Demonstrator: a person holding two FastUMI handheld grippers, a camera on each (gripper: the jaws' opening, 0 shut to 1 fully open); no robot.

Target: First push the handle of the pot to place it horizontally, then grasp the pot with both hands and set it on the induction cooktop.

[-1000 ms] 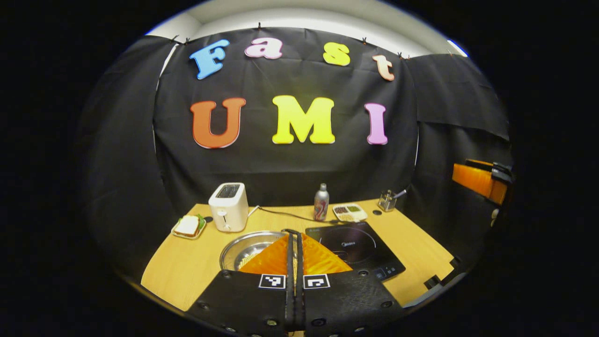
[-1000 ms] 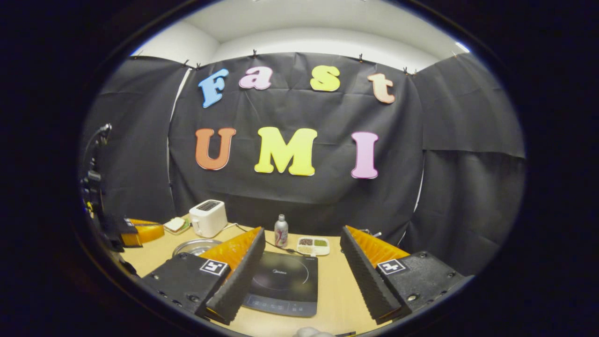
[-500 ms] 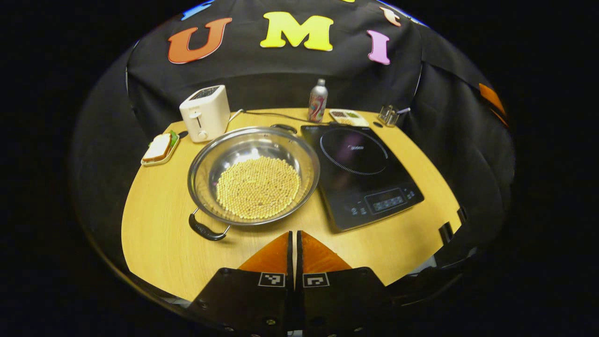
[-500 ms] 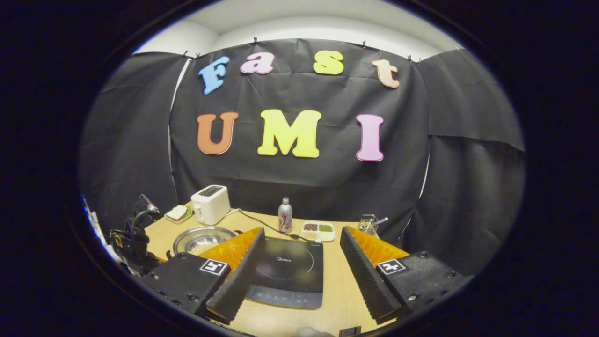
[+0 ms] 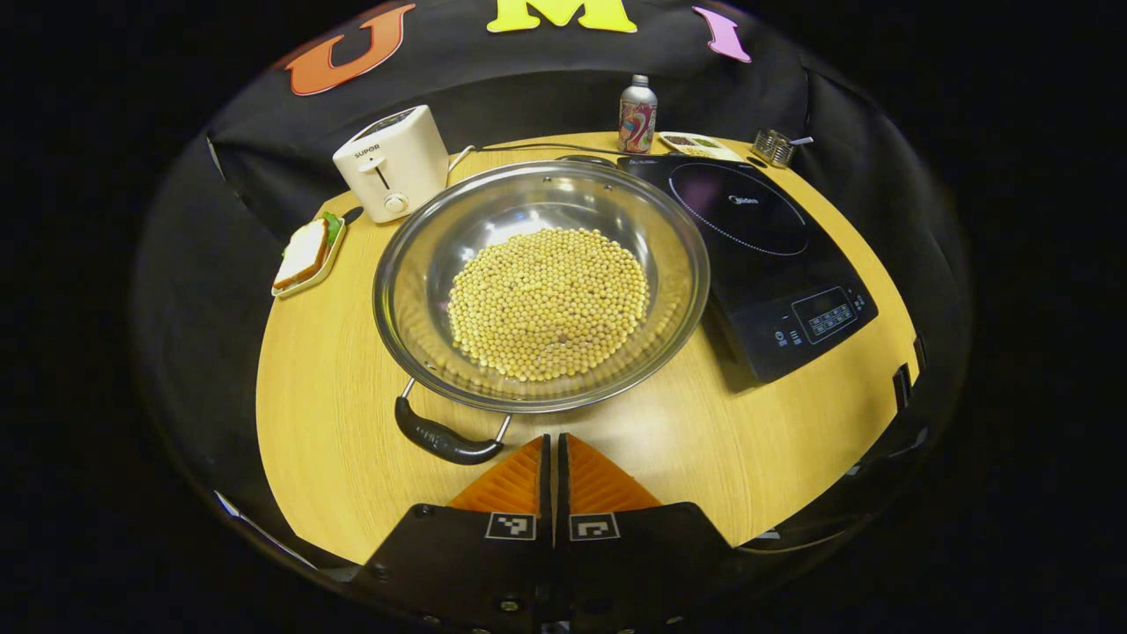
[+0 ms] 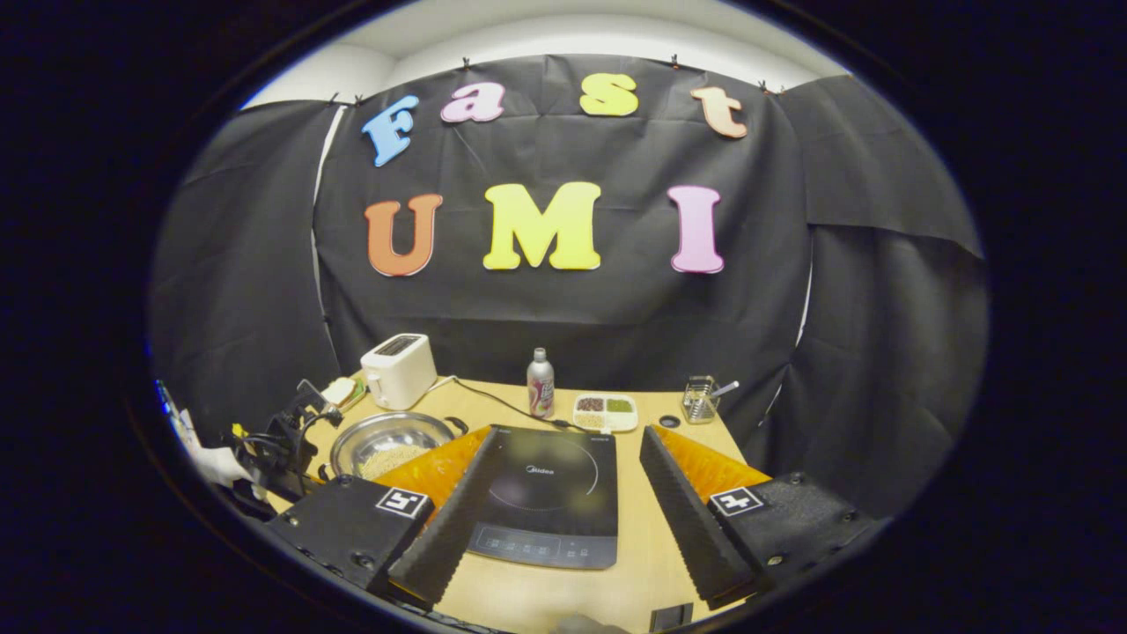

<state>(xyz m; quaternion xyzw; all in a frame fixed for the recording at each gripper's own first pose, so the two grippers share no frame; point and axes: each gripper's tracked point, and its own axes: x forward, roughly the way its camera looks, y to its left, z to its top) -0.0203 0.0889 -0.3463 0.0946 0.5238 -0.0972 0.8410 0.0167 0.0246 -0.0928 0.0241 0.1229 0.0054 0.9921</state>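
Observation:
A wide steel pot (image 5: 541, 282) filled with pale beans sits on the wooden table, left of the black induction cooktop (image 5: 757, 242). Its near black handle (image 5: 438, 438) points toward me, slightly left; the far handle (image 5: 585, 160) peeks over the back rim. My left gripper (image 5: 555, 445) is shut, its tips just right of the near handle, close above the table. In the right gripper view, the pot (image 6: 387, 440) lies left of the cooktop (image 6: 550, 493). My right gripper (image 6: 568, 519) stands open, held above the cooktop's front edge. The left gripper's body (image 6: 282, 440) shows beside the pot.
A white toaster (image 5: 392, 163) and a sandwich on a small tray (image 5: 306, 255) stand at the back left. A bottle (image 5: 637, 114), a divided snack dish (image 5: 700, 145) and a wire holder (image 5: 775, 147) line the back edge. A cord (image 5: 528, 148) runs behind the pot.
The left gripper view has tipped down and closed in on the pot, whose near handle now lies just ahead of the shut tips. The right gripper has barely shifted.

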